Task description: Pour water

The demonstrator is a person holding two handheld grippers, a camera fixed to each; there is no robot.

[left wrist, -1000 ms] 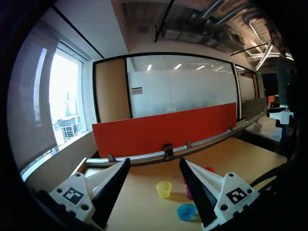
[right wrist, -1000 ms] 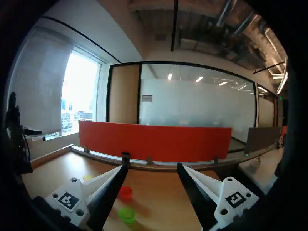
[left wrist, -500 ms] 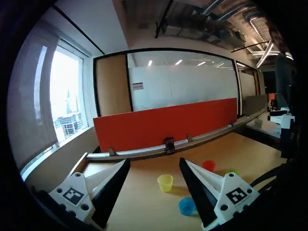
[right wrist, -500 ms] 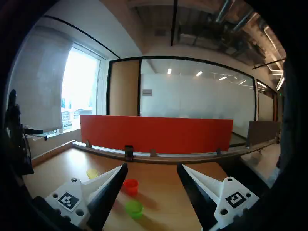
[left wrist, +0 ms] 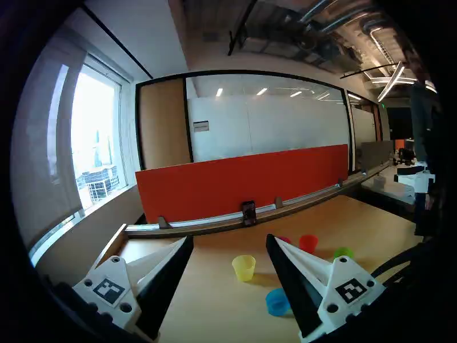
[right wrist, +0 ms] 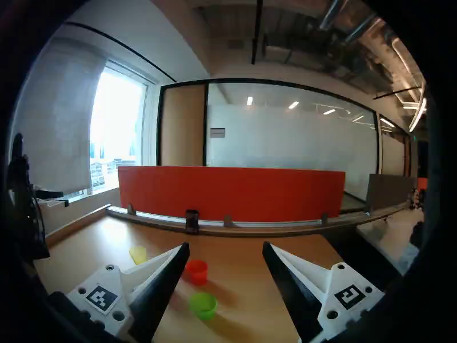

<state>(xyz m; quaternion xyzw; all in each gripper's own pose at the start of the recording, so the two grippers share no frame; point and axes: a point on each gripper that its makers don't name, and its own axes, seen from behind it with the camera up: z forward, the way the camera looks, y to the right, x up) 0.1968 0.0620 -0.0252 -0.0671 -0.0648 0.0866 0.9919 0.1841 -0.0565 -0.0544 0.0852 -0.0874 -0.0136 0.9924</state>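
In the left gripper view, the left gripper (left wrist: 227, 240) reached in from the bottom of the frame, held low over the table (left wrist: 217, 308) and aimed forward, close to level. Its jaws stood wide apart and gripped nothing. In the gap between the fingers a yellow cup (left wrist: 244, 267) stood upright on the wood. A blue cup (left wrist: 277, 301) sat lower right of it, just beside the right finger and partly behind it. Farther back, right of centre, stood a red cup (left wrist: 308, 243) and a green cup (left wrist: 343, 252), and the rim of a pink cup (left wrist: 284, 239) peeked over the right fingertip.

In the right gripper view, the right gripper (right wrist: 225, 246) came in from the bottom of the frame in the same low, forward pose. Its jaws were spread wide, with nothing between them. The green cup (right wrist: 203, 304) stood nearest, bottom centre, next to the left finger. The red cup (right wrist: 197, 271) stood just behind it, and the yellow cup (right wrist: 138, 254) farther left, above that finger.

At the table's far edge a small dark clip (left wrist: 248, 212) sat on a rail. Behind it an orange divider (left wrist: 245, 183) crossed mid-frame. Beyond stood a glass wall (left wrist: 268, 126), and a bright window (left wrist: 94, 154) filled the left of the frame.
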